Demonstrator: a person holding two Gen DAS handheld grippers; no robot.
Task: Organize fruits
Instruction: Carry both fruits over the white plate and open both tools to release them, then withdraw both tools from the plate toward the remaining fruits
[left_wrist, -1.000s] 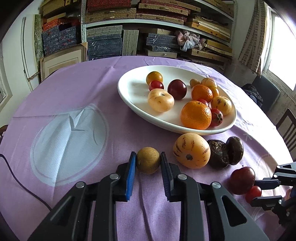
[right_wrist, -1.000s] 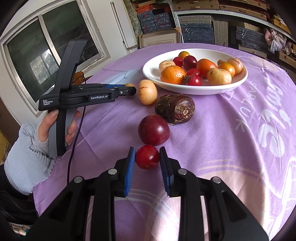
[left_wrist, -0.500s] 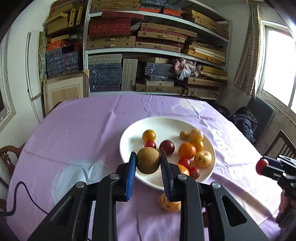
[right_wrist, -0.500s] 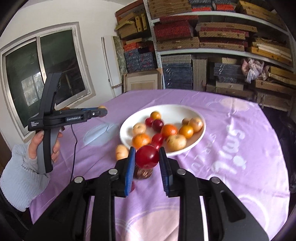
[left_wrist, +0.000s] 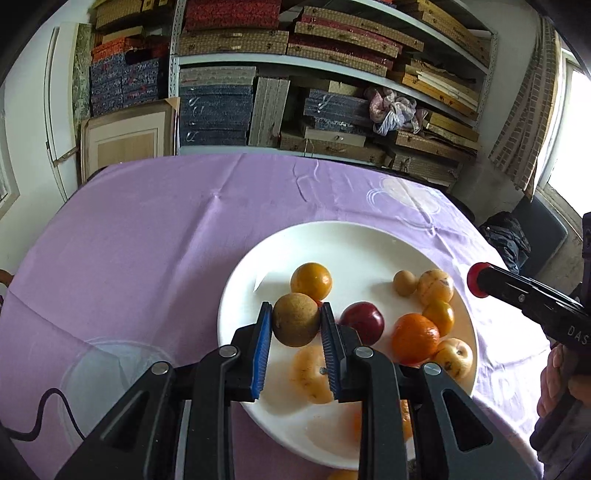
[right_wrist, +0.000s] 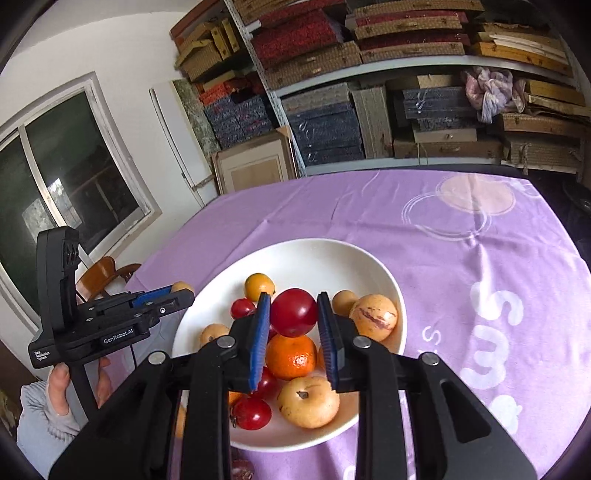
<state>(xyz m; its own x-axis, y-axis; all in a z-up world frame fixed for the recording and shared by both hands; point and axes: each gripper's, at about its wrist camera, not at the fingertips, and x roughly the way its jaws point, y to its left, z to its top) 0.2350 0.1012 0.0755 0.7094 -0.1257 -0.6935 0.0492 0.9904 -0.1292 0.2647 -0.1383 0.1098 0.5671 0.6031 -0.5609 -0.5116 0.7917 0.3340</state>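
Inside white plate (right_wrist: 373, 258) (round): assorted fruits (right_wrist: 291, 356)

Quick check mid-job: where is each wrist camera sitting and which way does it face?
Left wrist: behind the left gripper, angled down at the plate; it grips a brown fruit; the right gripper enters from the right.
Right wrist: behind the right gripper, over the plate, gripping a red fruit; the left gripper and a hand at left.
Shared: plate, purple cloth, shelves.

One plate (left_wrist: 369, 240) (two tools (left_wrist: 295, 325))
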